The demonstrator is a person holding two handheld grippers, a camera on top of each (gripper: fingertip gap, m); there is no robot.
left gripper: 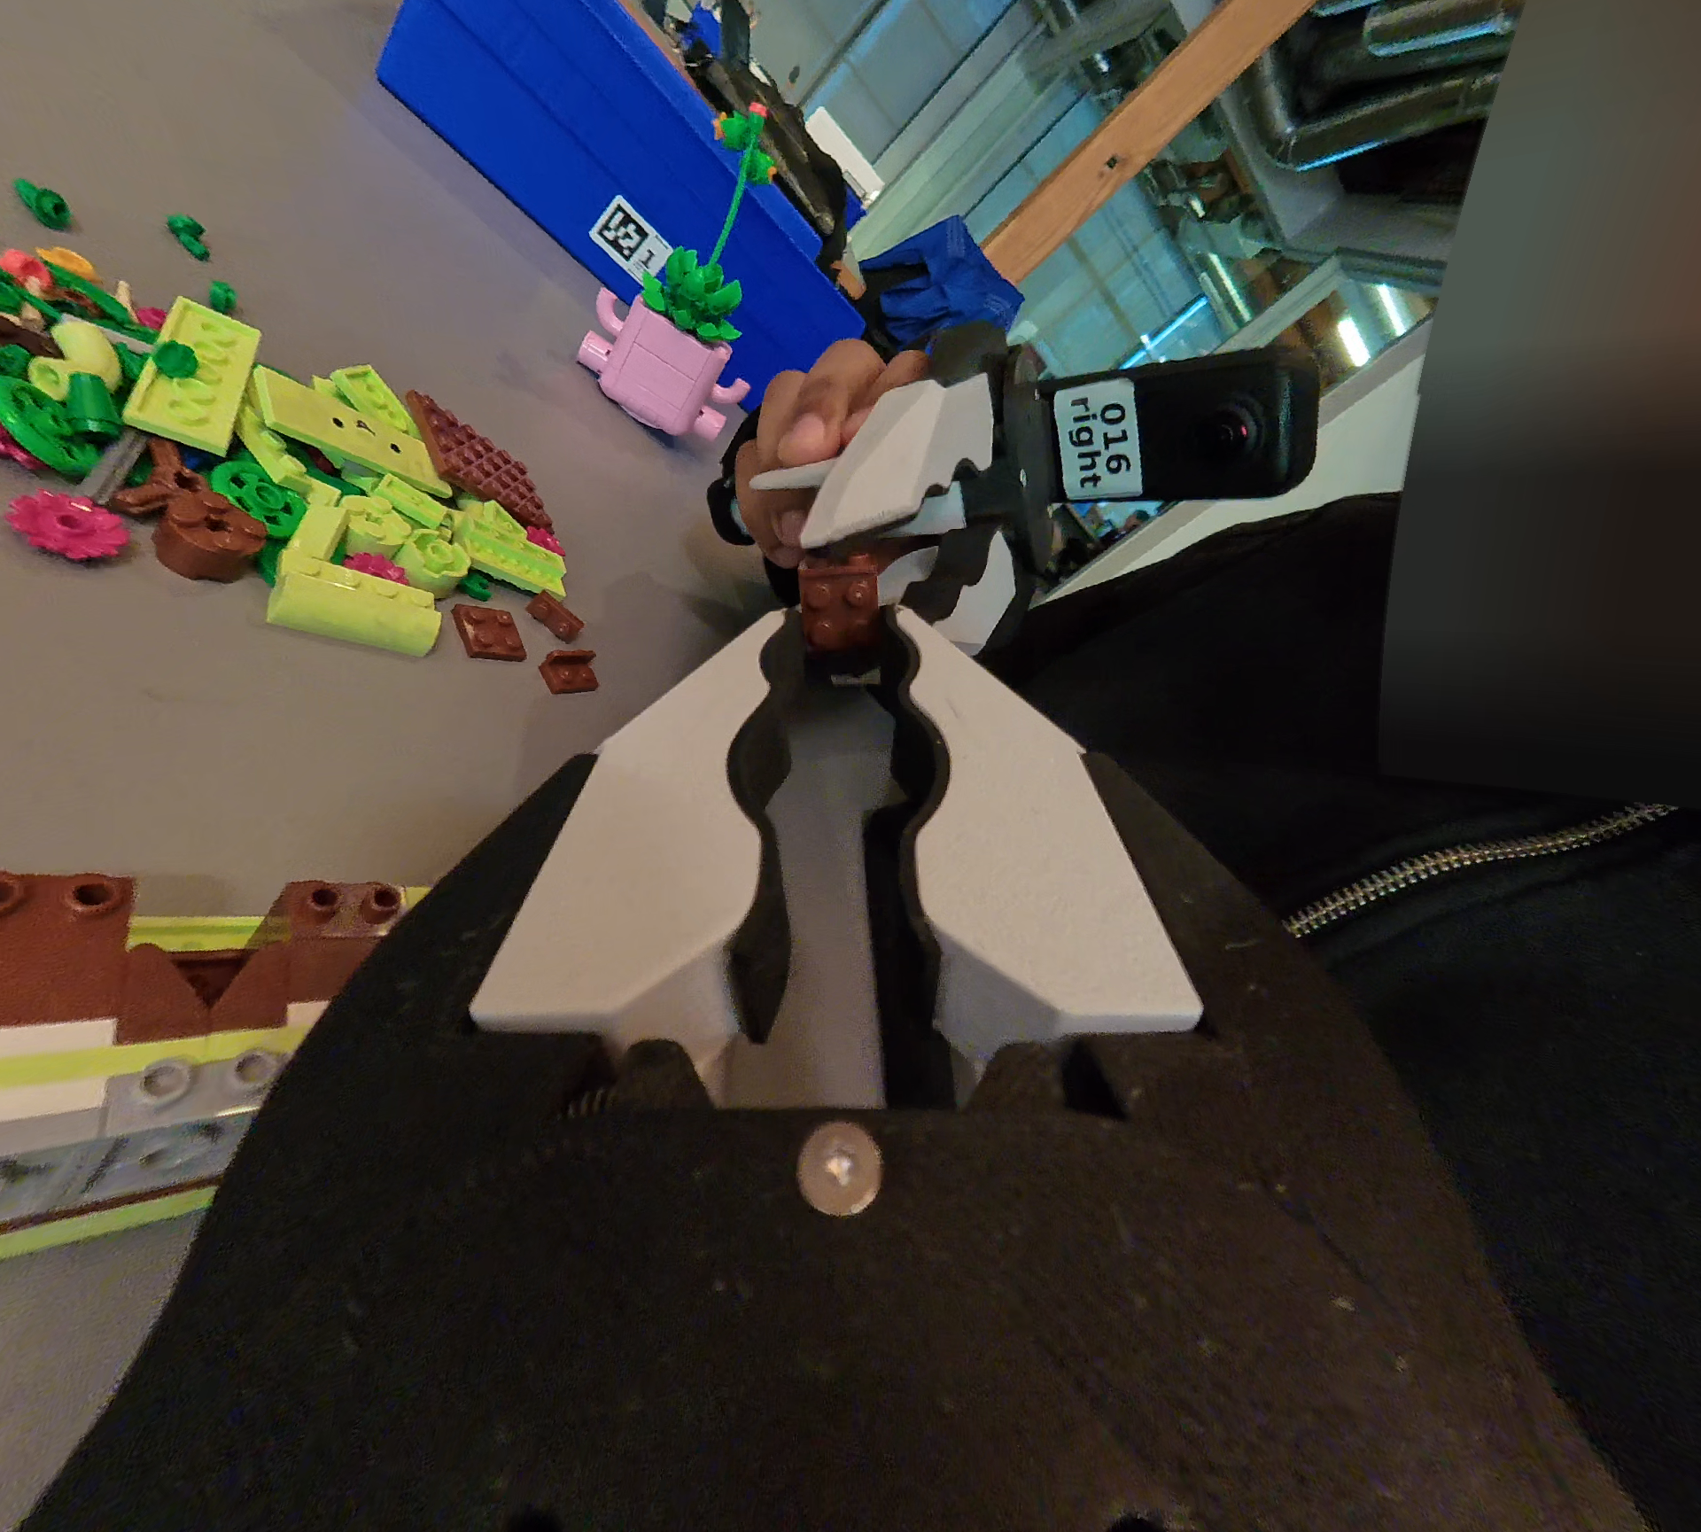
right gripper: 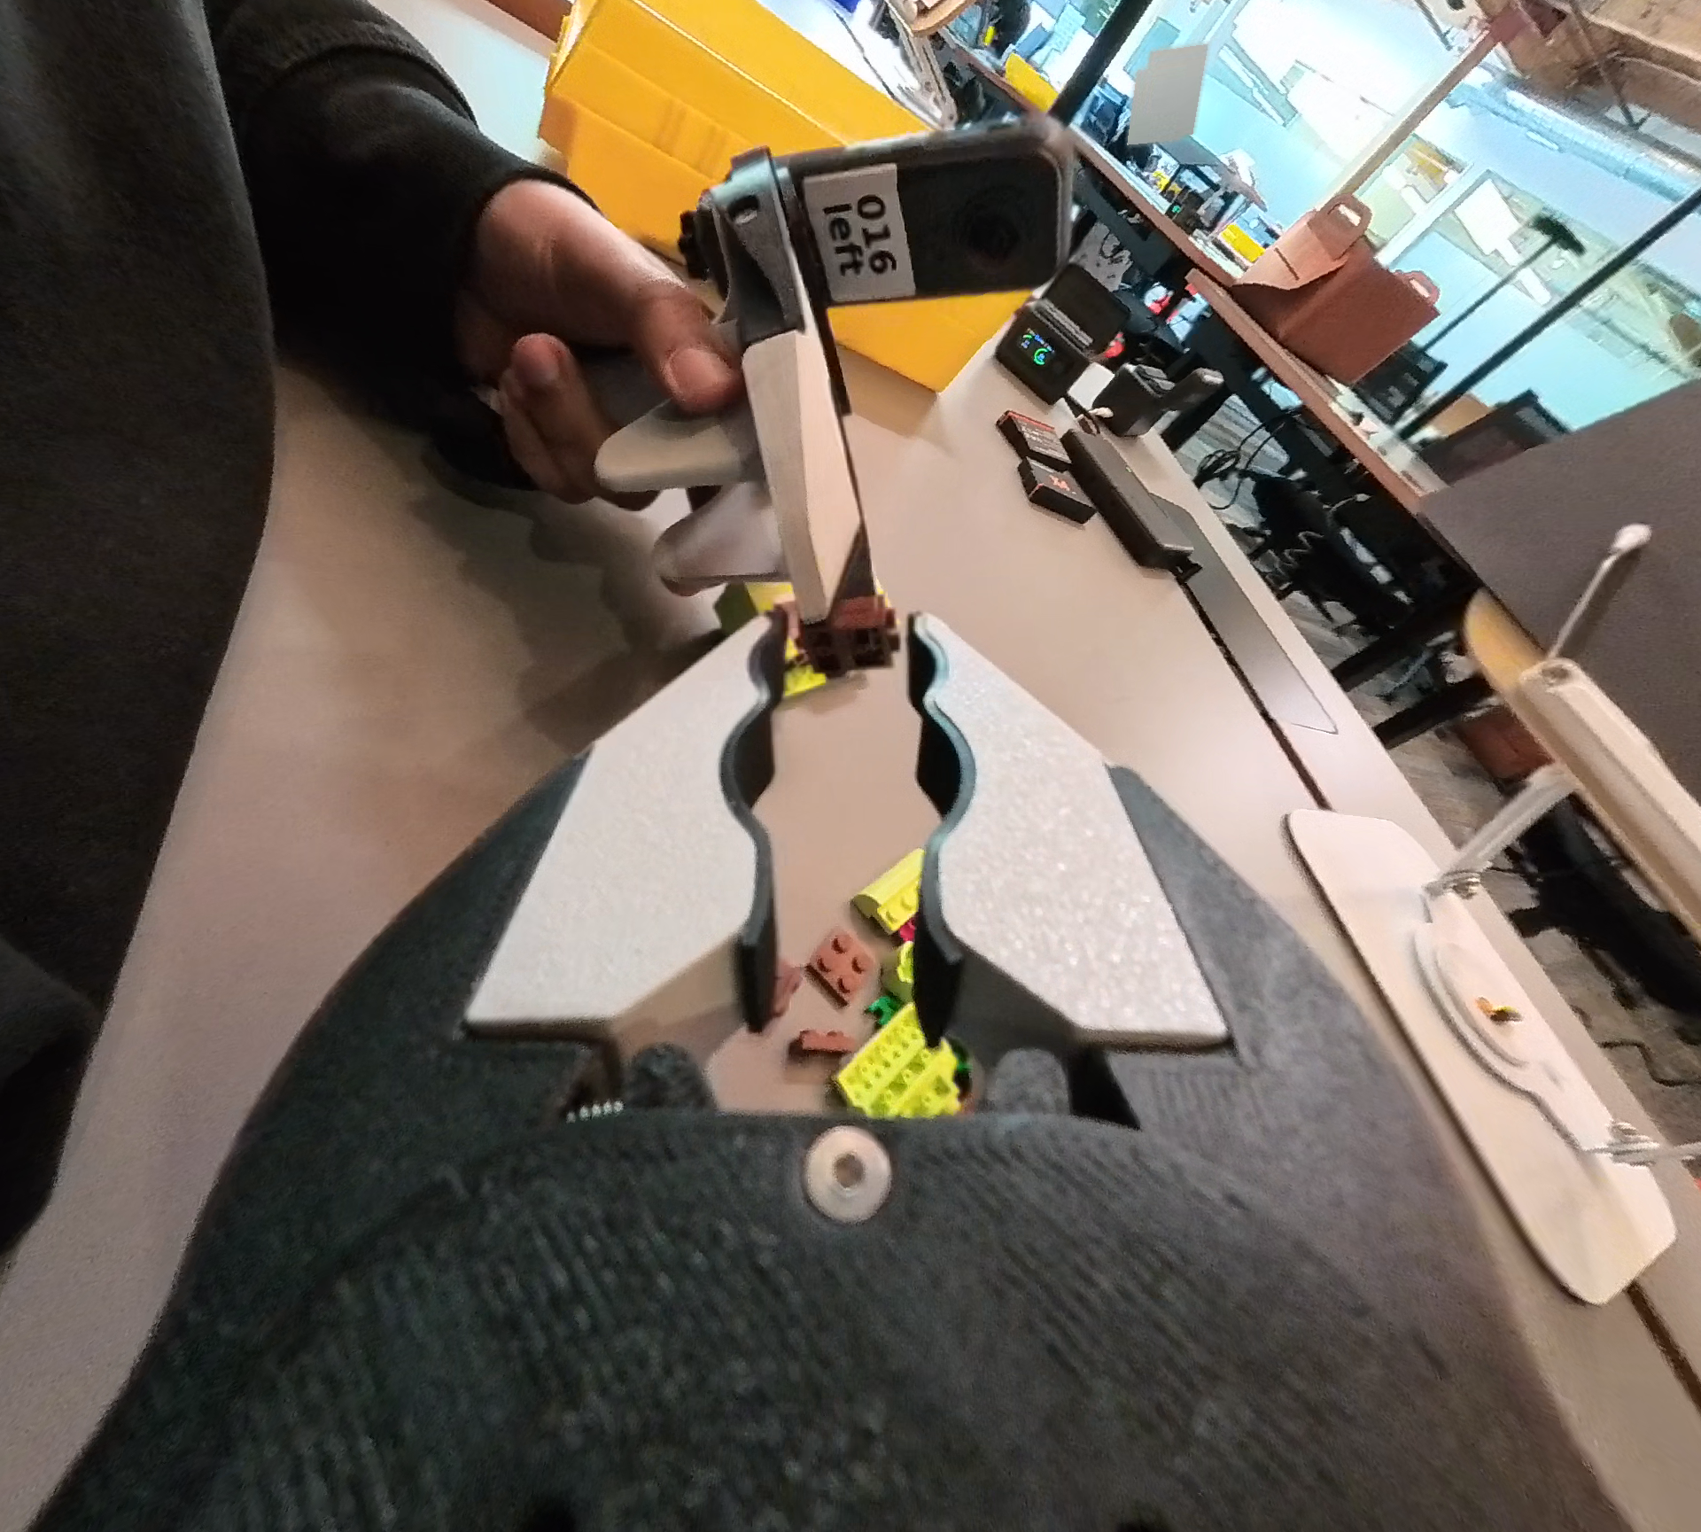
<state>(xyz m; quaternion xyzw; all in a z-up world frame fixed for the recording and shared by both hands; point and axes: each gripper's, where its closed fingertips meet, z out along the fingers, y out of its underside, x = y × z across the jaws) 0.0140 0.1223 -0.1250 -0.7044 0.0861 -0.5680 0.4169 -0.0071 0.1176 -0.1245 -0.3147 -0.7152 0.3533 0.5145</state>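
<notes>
Above the grey table (left gripper: 276,751), left gripper (left gripper: 839,622) and right gripper (right gripper: 833,641) both pinching one brown brick (left gripper: 839,599).

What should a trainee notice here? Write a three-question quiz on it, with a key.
1. True or false: the pink pot stands upright on the table.
2. Which colour is the brick between the tips of the left tool? A brown, B yellow, C blue.
3. Fill in: the bin behind the pink pot is ____.

Key: 1 true; 2 A; 3 blue.
</notes>
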